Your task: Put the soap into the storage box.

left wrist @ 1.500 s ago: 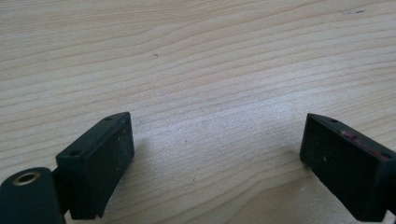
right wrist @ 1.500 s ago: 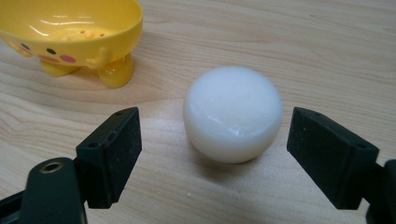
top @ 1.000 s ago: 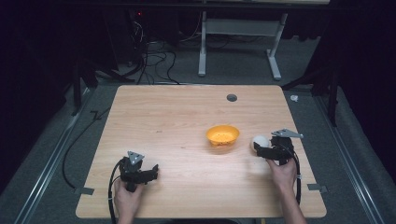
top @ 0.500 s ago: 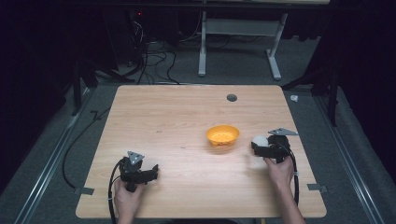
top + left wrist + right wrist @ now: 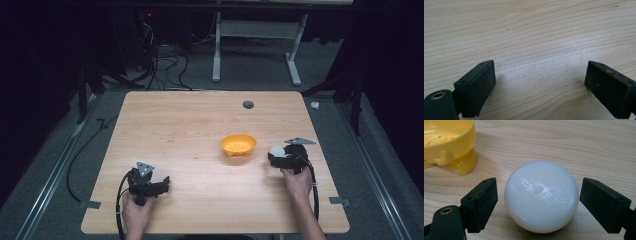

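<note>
Your right gripper (image 5: 539, 195) sits low on the wooden table (image 5: 190, 125), jaws spread wide, one on each side of a white ball (image 5: 541, 196). A thin gap shows on both sides, so neither jaw touches it; nothing is gripped.

The ball: smooth, glossy, milky white, round but a little flattened on top, with a small dimple and faint fine ridges catching the light near its crown. It rests on the table at the right side, just beside a yellow bowl (image 5: 449, 142). In the high view the ball (image 5: 276, 150) shows as a pale spot at the tip of your right gripper (image 5: 280, 157), with the bowl (image 5: 238, 144) to its left, close but apart.

The bowl is glossy yellow with stubby rounded feet; a few darker specks mark its inside. No writing or brand reads on ball, bowl or gripper.

Your left gripper (image 5: 539, 82) rests at the table's near left, well apart from the ball, jaws wide with bare wood between them. In the high view your left gripper (image 5: 147, 182) lies under your hand.

Hard to make out: the bowl is cut off at the right gripper view's top-left edge; the ball's underside is hidden.
</note>
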Demonstrator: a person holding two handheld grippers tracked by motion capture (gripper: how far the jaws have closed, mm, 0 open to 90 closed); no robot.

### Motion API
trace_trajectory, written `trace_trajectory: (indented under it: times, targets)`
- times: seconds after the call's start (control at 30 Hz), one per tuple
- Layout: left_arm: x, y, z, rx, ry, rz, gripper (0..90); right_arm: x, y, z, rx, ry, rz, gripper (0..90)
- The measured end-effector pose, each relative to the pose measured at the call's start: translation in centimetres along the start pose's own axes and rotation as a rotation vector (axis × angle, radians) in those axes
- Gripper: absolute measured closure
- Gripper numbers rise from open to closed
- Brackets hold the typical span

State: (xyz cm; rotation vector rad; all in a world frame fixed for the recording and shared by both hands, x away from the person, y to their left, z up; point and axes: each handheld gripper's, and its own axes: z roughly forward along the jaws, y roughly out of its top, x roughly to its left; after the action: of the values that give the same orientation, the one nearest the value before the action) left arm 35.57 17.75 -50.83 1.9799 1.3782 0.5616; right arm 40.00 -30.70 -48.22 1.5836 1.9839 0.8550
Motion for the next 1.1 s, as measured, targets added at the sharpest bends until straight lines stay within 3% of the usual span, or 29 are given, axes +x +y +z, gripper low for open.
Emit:
trace_trajectory:
  times: [0.3,0.53,1.1]
  targets:
    - [0.0,0.0,0.0,0.0,0.0,0.0,10.2,0.0,-0.1,0.7,0.03,0.003,0.004,17.2]
    - [0.0,0.0,0.0,0.0,0.0,0.0,10.2,0.1,-0.3,1.1,0.056,-0.017,-0.006,23.7]
    - [0.0,0.0,0.0,0.0,0.0,0.0,10.2,0.2,-0.2,1.1,0.05,-0.009,0.002,24.4]
